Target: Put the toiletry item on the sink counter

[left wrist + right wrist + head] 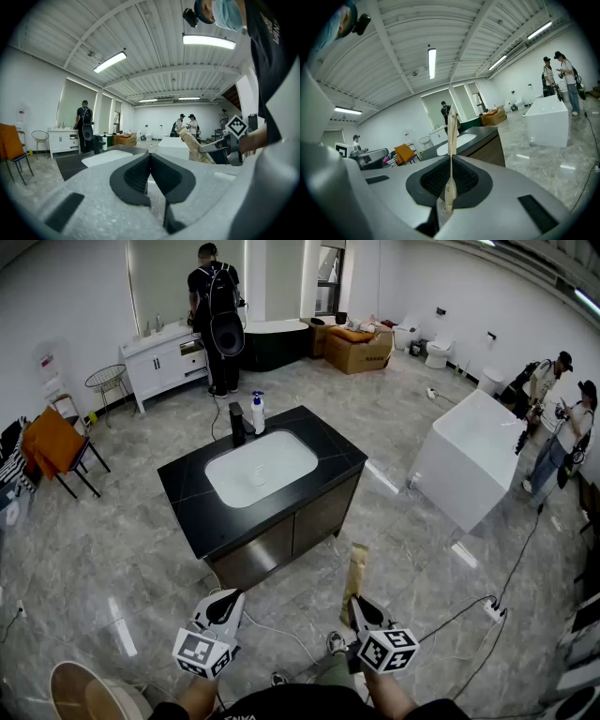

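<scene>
Right gripper (360,604) is pinching a flat tan paper toiletry packet (355,570) by its lower end, jaws nearly together on it. Standing upright, the packet is hanging well apart from the black-topped sink counter (190,491). Left gripper (225,600) is carrying nothing, jaws pressed together.

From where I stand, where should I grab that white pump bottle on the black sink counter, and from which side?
Take the pump bottle by its straight white body, below the blue pump head. It stands upright, with the black faucet close on its left in the head view, so coming from its right looks safest.
</scene>
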The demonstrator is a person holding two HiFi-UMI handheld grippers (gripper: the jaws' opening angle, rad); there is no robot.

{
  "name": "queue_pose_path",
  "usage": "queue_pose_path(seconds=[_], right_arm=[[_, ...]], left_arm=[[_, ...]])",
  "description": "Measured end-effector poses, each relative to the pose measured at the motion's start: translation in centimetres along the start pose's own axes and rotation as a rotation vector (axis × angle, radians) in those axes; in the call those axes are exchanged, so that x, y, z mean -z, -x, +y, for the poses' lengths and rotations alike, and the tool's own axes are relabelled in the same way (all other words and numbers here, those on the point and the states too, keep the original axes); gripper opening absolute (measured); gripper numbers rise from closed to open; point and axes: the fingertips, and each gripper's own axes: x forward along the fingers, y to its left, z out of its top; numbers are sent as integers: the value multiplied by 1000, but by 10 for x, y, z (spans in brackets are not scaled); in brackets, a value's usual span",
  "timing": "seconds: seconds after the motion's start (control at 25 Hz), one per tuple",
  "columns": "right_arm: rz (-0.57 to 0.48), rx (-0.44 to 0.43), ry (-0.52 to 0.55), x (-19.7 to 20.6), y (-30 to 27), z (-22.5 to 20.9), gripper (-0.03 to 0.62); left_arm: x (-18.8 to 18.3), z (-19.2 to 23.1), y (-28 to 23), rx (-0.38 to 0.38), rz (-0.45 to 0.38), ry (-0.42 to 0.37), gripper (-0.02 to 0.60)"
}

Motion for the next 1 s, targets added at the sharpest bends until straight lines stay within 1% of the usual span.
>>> queue_pose_path(seconds=[0.2,0.48,0.76,1.0], right_arm=[[-6,-16,18,-2,1,3,9],[8,-44,46,-8,-7,-8,9],[19,-79,35,-26,-27,-40,11],[47,-113,34,-46,-51,-74,12]], left_arm=[[-2,-9,4,-2,-6,-10,9],[1,-15,-5,-42,-4,4,9],[1,-25,-42,-63,2,22,9],[-3,-30,-90,-88,7,37,9]])
